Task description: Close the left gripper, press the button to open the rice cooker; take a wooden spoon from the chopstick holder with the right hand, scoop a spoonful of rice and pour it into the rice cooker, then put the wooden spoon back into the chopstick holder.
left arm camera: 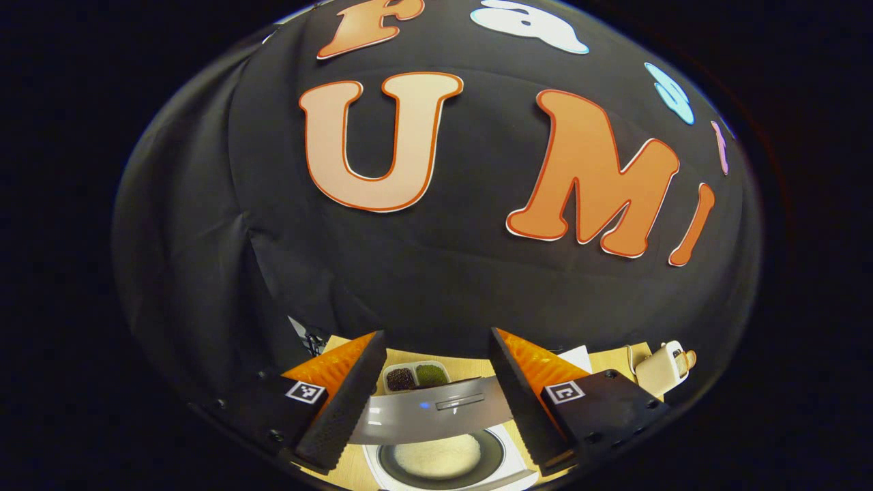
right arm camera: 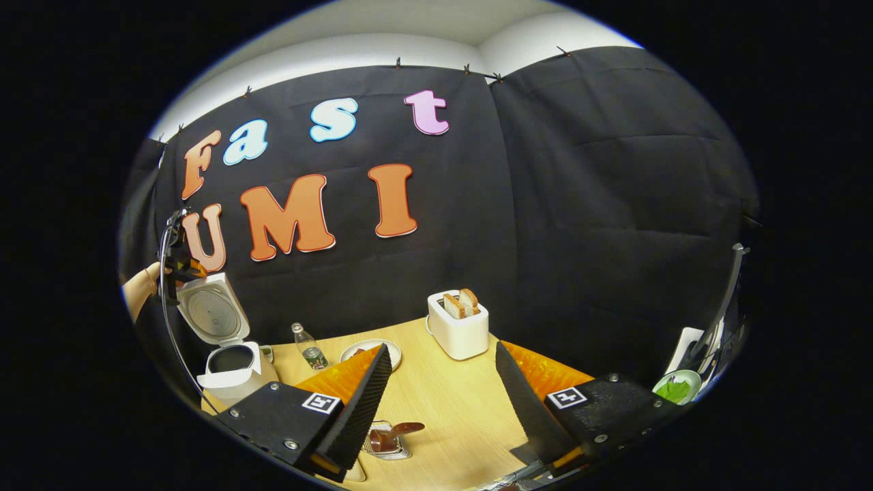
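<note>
A: Rice cooker (left arm camera: 440, 457), contents?
B: Lid up, white rice inside, below and between the left gripper (left arm camera: 436, 395) fingers, spread wide, empty.
A: Wooden spoon (right arm camera: 399, 431)?
B: In its holder, just beside the right gripper (right arm camera: 443, 402) left finger; fingers wide apart, empty.

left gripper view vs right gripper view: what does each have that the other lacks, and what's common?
Left gripper view adds: a top-down look into the white rice cooker and its dark inner pot with pale contents, plus a divided tray of dark and green grains.
Right gripper view adds: the left gripper near the raised lid, a clear plastic bottle, a brown wooden spoon in a metal holder, and a green bowl.
Shared: the open cooker, a white toaster holding bread, and the light wooden table.
</note>
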Tool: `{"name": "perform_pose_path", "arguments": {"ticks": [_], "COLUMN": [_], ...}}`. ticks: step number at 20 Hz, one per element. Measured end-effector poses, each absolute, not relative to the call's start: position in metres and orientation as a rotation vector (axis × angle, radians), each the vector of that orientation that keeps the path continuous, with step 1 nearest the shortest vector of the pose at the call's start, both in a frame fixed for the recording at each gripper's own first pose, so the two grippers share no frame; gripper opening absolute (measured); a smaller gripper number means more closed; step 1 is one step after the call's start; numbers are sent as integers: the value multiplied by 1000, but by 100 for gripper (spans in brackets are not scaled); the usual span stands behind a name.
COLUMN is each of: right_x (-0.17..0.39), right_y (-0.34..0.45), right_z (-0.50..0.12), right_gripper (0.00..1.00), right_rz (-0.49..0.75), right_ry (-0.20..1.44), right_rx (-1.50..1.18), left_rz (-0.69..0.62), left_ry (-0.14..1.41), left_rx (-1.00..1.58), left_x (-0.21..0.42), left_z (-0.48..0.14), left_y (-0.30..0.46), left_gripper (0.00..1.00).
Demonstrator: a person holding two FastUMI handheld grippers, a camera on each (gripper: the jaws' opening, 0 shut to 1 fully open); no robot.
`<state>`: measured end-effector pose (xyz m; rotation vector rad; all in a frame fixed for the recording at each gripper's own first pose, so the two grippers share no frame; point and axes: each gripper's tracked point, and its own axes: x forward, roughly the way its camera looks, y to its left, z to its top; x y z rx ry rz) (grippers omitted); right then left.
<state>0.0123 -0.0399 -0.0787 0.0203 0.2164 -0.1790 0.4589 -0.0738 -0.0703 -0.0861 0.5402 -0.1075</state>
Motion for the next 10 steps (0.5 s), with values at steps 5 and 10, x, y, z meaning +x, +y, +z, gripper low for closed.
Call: {"name": "perform_pose_path", "arguments": {"ticks": [5, 10], "right_x": [30, 37], "right_y": [-32, -22], "right_z": [-57, -51], "right_gripper": [95, 95], "right_rz": [-103, 16], "right_ry": [187, 178], "right_rx": [-27, -22], "left_rz": [-133, -128], "left_ry": [568, 615], "left_rx": [-67, -91], "left_x": [410, 346], "left_z": [-82, -121], "left_y": [-86, -101], "left_gripper": [100, 100]}}
